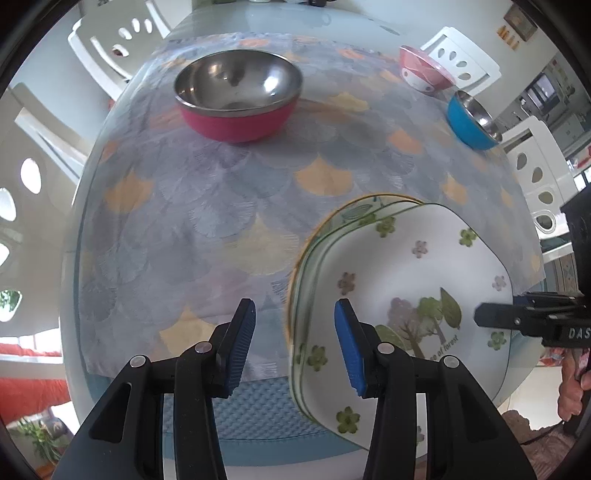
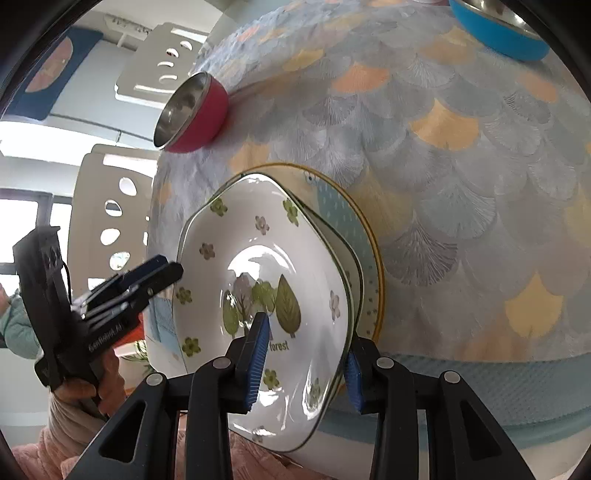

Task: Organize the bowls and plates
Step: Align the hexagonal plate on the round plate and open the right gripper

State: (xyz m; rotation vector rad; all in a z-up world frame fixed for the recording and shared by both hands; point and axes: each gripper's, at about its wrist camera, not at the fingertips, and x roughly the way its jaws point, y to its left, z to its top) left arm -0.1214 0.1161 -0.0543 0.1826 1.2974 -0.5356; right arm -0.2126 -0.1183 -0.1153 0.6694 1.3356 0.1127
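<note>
A white tree-print plate (image 1: pixel 402 280) (image 2: pixel 266 295) lies on top of a stack with a yellow-rimmed plate (image 1: pixel 354 212) (image 2: pixel 354 236) below, at the table's near edge. My left gripper (image 1: pixel 295 332) is open and empty, its right finger over the stack's left rim. My right gripper (image 2: pixel 304 354) is open, its jaws astride the top plate's near rim; it also shows at the right of the left wrist view (image 1: pixel 517 317). A red steel bowl (image 1: pixel 238 94) (image 2: pixel 192 114), a blue steel bowl (image 1: pixel 472 120) (image 2: pixel 498 26) and a pink bowl (image 1: pixel 424 70) stand farther back.
The table carries a scale-patterned cloth (image 1: pixel 221 206) (image 2: pixel 461 166) with a blue mat (image 1: pixel 255 410) at the near edge. White chairs (image 1: pixel 110 44) (image 2: pixel 110 221) stand around the table.
</note>
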